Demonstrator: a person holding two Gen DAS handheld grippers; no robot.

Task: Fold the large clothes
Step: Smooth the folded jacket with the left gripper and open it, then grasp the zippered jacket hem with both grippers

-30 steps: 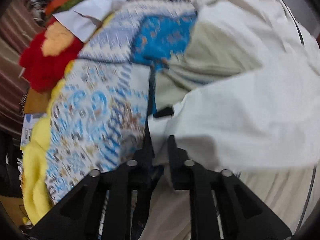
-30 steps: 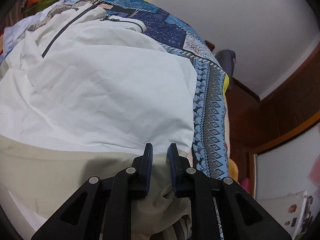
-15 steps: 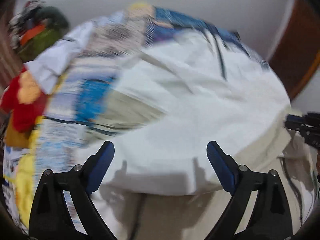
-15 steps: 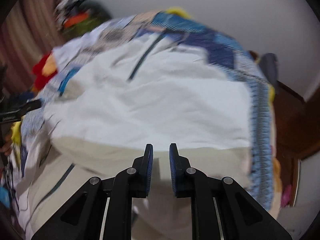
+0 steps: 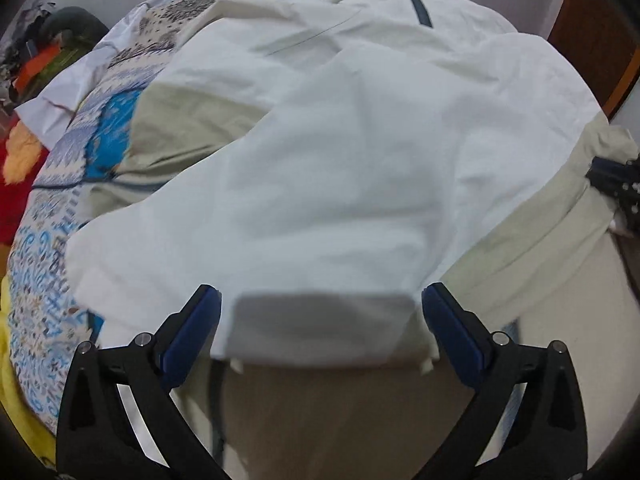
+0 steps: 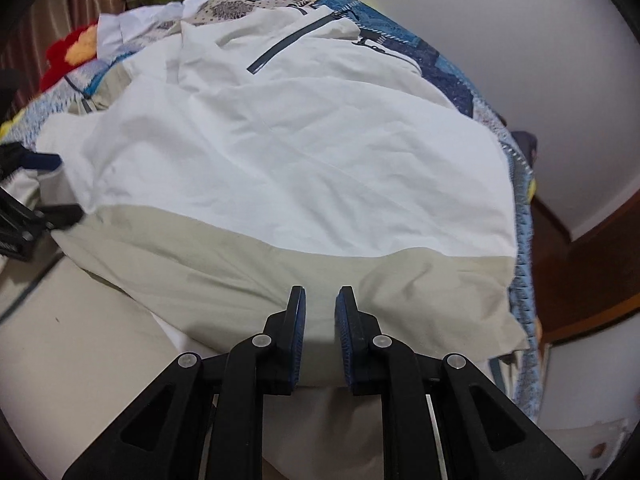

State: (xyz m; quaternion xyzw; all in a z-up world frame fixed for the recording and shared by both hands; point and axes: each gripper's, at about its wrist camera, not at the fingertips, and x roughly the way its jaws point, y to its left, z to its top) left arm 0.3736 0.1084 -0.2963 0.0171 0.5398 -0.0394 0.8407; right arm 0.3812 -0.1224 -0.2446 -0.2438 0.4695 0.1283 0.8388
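Since a second ago the left gripper has let go of the white jacket: its jaws have just been opening and now stand spread wide, with the jacket's near white edge lying below and between them but no pad pressing on it. Both wrist views have also pulled back, so far more of the jacket shows than before.

The jacket lies spread on the bed, white across its upper part and beige along its hem, with a dark zip near its far end. A white layer is folded over the beige part in the left wrist view.

At the jacket's near hem the right gripper has its blue-padded jaws drawn almost together; beige cloth lies right at their tips, though the pictures do not settle whether any is pinched between them. In the left wrist view that gripper's dark tips show at the jacket's right edge.

Beneath the jacket is a blue patterned bedspread, showing on both sides. Beyond the jacket's left side sit a red and orange plush thing and a white cloth. Past the jacket's far end is a plain pale wall.
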